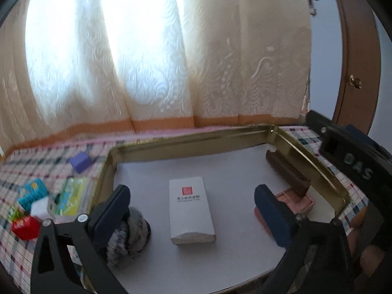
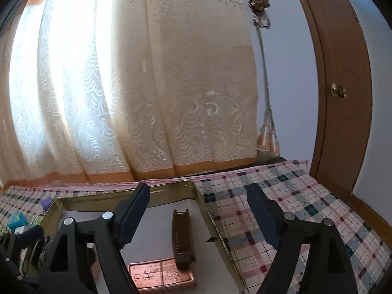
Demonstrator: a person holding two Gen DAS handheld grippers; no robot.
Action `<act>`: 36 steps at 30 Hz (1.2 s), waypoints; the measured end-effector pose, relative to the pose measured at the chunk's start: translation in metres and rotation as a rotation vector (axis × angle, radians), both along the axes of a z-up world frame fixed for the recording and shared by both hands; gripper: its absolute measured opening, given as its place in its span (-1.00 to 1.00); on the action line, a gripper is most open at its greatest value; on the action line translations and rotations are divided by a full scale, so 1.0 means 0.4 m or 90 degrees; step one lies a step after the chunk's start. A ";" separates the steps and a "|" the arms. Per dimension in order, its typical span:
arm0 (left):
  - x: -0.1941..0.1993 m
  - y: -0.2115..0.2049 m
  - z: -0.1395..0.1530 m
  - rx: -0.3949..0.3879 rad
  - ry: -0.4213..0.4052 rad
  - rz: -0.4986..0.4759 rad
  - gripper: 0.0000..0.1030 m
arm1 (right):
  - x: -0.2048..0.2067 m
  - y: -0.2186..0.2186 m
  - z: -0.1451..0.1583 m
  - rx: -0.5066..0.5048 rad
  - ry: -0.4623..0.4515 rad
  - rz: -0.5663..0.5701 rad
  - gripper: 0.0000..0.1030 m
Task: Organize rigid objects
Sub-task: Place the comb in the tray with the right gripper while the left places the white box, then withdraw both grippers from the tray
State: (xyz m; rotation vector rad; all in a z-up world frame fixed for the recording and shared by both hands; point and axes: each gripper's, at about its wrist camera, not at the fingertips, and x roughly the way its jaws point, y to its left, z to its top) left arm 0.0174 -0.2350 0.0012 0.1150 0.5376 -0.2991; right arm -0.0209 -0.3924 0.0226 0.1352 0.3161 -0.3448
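A shallow rectangular gold-coloured metal tin [image 1: 186, 139] with a white lining is seen on the checked tablecloth [image 2: 281, 196]; four things are counted inside it: one white upright-printed cardboard box with a red seal [image 1: 189, 208] lying flat near the middle, one dark brown toothed comb [image 2: 182, 237] along the right wall, one flat pink-copper rectangular case [image 2: 161, 275] just beside the comb's near end, and one grey furry ball [image 1: 129, 237] at the left.

The left gripper [image 1: 193, 210] is held spread wide, with the white box lying on the lining between its fingers and not pressed by either; the right gripper [image 2: 199, 218] is likewise held apart, nothing being pinched, above the tin's right wall.

Outside the tin, to its left, one purple cube [image 1: 80, 162], one turquoise basket [image 1: 33, 193], one white block [image 1: 41, 209] and one red block [image 1: 25, 227] are counted.
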 end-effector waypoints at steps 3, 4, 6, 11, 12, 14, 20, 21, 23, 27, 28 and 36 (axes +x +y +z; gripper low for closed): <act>-0.011 0.010 0.006 0.001 -0.018 0.002 0.99 | 0.006 -0.006 -0.006 0.010 0.009 0.005 0.62; -0.012 0.016 0.008 0.000 -0.022 0.003 0.99 | 0.006 -0.004 -0.006 0.008 0.010 0.007 0.62; -0.013 0.031 0.011 0.000 -0.027 0.011 0.99 | 0.002 0.003 -0.007 -0.007 0.009 0.007 0.62; -0.027 0.087 0.034 0.015 -0.097 0.089 0.99 | -0.062 0.020 0.005 -0.065 -0.079 -0.022 0.62; -0.031 0.104 0.040 0.012 -0.115 0.110 0.99 | -0.077 0.022 0.006 -0.072 -0.101 -0.027 0.63; -0.038 0.134 0.045 0.006 -0.140 0.130 0.99 | -0.096 0.026 0.012 -0.080 -0.127 -0.036 0.80; -0.020 0.197 0.027 0.016 -0.118 0.158 0.99 | -0.101 0.033 0.016 -0.053 -0.119 -0.024 0.80; -0.020 0.205 0.023 0.020 -0.114 0.161 0.99 | -0.105 0.036 0.015 -0.047 -0.116 -0.028 0.80; -0.020 0.223 0.021 0.011 -0.106 0.159 0.99 | -0.111 0.041 0.016 -0.038 -0.122 -0.032 0.81; -0.029 0.248 0.020 0.009 -0.106 0.163 0.99 | -0.128 0.064 0.011 -0.021 -0.124 -0.036 0.81; -0.034 0.250 0.019 0.010 -0.107 0.162 0.99 | -0.129 0.073 0.011 -0.024 -0.122 -0.032 0.81; -0.047 0.300 0.014 0.012 -0.099 0.148 0.99 | -0.142 0.128 0.013 -0.041 -0.113 -0.023 0.81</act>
